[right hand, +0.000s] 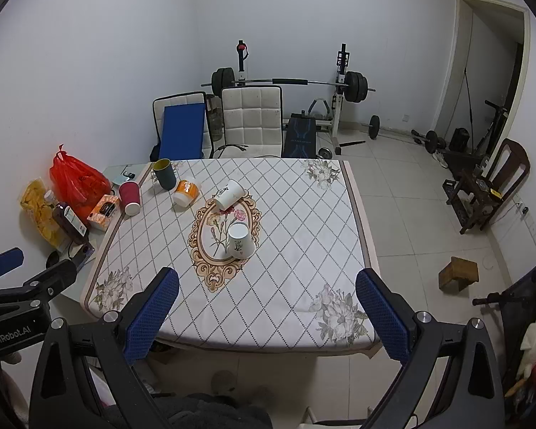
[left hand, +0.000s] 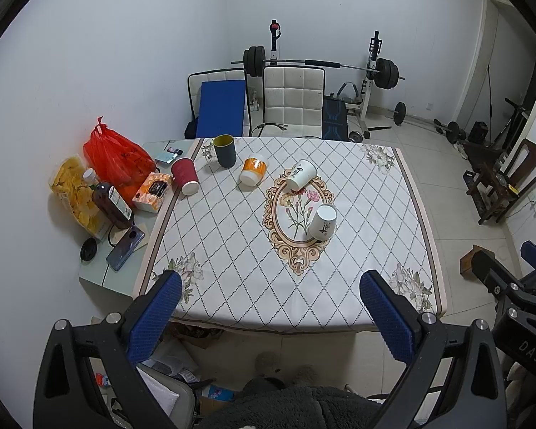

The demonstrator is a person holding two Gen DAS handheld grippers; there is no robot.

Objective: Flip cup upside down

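White paper cup point(left hand: 323, 222) sits upside down on the tablecloth's point(left hand: 232, 236) flower oval — a second one point(left hand: 301, 174) leans tipped just behind. Left gripper point(left hand: 271, 295) and right gripper point(right hand: 268, 291) hover at the near edge — both spread wide, holding nothing.

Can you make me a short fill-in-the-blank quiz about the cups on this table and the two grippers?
1. The dark green cup at the far left of the cloth stands upright, its opening facing ____.
2. The red cup stands with its opening facing ____.
3. Counting every cup on the table, there are ____.
4. The left gripper and right gripper both hold ____.

Missing words: up; down; five; nothing
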